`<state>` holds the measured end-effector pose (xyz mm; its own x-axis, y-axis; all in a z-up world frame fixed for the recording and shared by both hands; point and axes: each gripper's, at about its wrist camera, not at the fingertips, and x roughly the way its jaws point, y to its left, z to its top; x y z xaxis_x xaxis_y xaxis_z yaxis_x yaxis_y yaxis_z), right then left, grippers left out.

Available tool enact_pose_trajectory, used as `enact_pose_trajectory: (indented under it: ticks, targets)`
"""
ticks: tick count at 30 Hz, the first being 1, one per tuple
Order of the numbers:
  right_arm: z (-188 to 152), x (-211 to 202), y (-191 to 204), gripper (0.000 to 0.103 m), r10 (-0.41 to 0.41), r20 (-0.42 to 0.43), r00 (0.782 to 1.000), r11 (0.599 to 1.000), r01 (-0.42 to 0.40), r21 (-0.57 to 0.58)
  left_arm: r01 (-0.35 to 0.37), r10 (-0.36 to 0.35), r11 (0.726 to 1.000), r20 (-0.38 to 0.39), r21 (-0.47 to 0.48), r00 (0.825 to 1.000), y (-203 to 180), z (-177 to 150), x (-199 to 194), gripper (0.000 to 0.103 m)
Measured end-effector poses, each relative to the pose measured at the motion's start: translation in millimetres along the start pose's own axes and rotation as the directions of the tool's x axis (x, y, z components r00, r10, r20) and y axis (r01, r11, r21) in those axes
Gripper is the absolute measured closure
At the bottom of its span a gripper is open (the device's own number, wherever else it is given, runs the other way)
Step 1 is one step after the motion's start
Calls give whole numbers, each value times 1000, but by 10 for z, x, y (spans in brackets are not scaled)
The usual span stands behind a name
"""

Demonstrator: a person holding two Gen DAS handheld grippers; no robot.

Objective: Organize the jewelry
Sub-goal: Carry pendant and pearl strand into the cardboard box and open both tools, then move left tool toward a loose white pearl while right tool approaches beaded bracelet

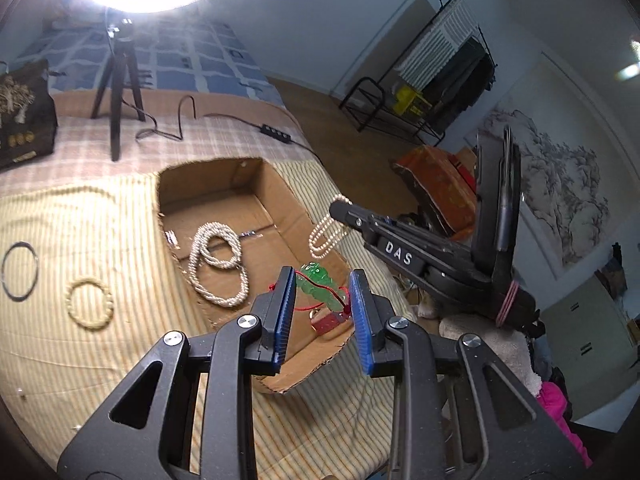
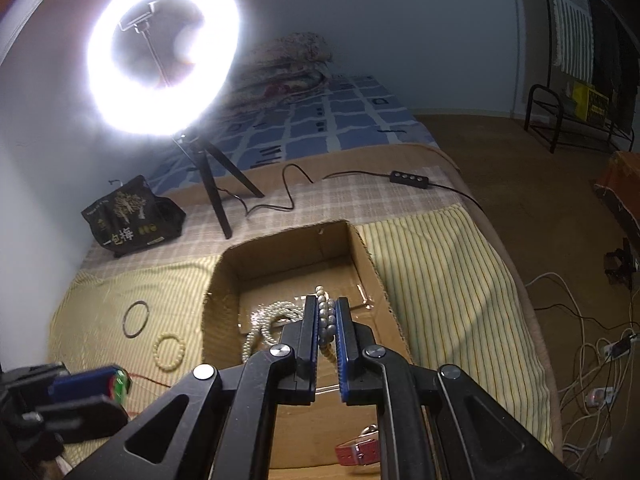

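Observation:
A shallow cardboard box (image 1: 280,188) lies on the striped bedcover. It holds a long pearl necklace (image 1: 218,264) and a red-strap watch (image 1: 330,322). My left gripper (image 1: 322,284) is open over the box's near end, with a green pendant on red cord (image 1: 318,284) between its pads; contact cannot be judged. My right gripper (image 2: 327,316) is shut on a pearl bracelet (image 2: 326,314) above the box (image 2: 372,264). In the left wrist view the bracelet (image 1: 326,236) hangs from the right gripper (image 1: 340,210). A cream bead bracelet (image 1: 89,302) and a dark bangle (image 1: 19,270) lie left of the box.
A ring light on a tripod (image 2: 212,188) stands behind the box, its cable and controller (image 2: 408,178) across the bed. A black bag (image 2: 132,216) sits at the back left. The bed edge drops to the floor at right, with cables (image 2: 592,360).

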<state>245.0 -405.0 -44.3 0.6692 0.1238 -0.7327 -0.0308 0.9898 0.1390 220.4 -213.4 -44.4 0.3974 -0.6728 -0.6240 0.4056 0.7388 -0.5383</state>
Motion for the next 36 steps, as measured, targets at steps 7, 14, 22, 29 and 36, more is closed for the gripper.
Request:
enact_pose_trajectory:
  ticks: [7,14,22,29,36]
  targets:
    - [-12,138,-49,98,-14,-26,1000,1000,14,7,-36,35,999,-83,-18,996,119,-155,305,76]
    - [-45,254,-30,98,-21,-57,998,1000,21,2,-99,101,995,-132,18,986,157,-300,464,76]
    - [-73,274,-52,73,-39,-62,997,999,40,20,-149,153,988,-152,43,976,158,-348,484,63]
    - [-76,242,-64,44,-69,-51,996,997,70,30,-188,195,980,-143,61,970,200,-368,420,59]
    - [-85,198,-1,42,-66,-43,997,997,67,25,-216,223,974,-121,70,967,244,-369,283,59]
